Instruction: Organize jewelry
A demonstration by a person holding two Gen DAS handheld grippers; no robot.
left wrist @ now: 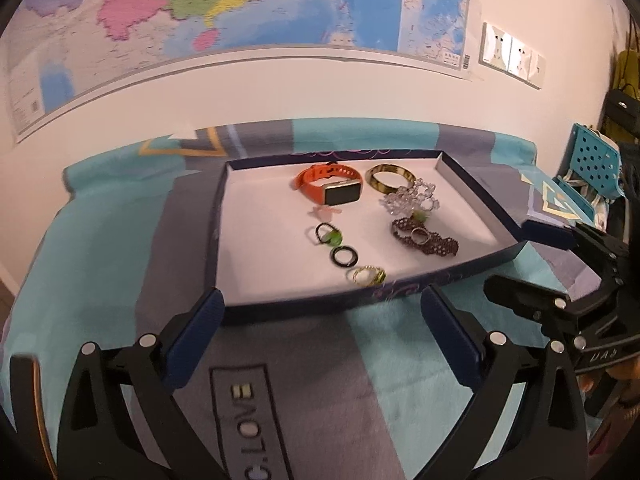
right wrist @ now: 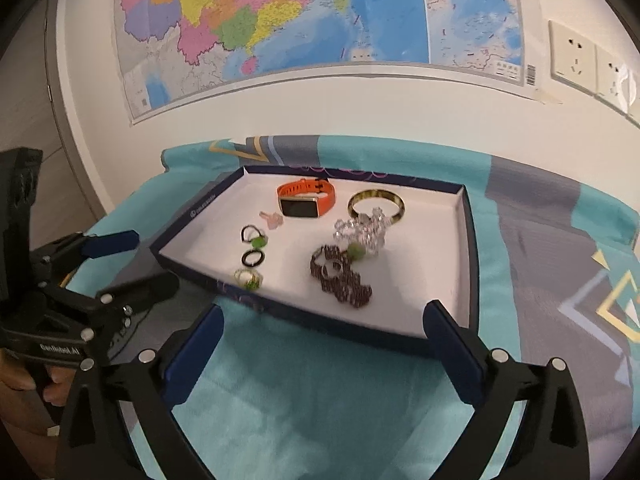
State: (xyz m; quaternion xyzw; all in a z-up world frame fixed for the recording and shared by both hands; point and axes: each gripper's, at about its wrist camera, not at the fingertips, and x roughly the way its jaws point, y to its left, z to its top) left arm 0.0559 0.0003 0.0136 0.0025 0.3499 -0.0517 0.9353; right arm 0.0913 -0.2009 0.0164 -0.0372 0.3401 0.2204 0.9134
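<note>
Left wrist view takes in a bed or table covered by a teal-and-grey patterned cloth, and on it a shallow dark-blue box lid with a white floor that holds all the jewelry. Both claws hover over the cloth in front of the near wall of the tray, short of it: the left gripper is spread wide and holds nothing, and the right gripper is likewise released and empty.

Inside the tray, largest first. An orange smartwatch lies at the back; it looks fairly solid, with a flexible strap, so the rigid case is probably the safest place to pinch. Beside it lies a gold-and-dark bangle, stiff and likely slippery, best taken across its rim. A clear crystal bead bracelet overlaps the bangle's near edge; it seems fragile and should be gripped gently. A dark beaded band, soft and limp, will sag when lifted, with a silver ring resting on it. To the left, in a rough line, lie a green-stone ring, a black ring and a gold ring: light, small, apt to slide. A tiny pink piece lies beside the watch.
</note>
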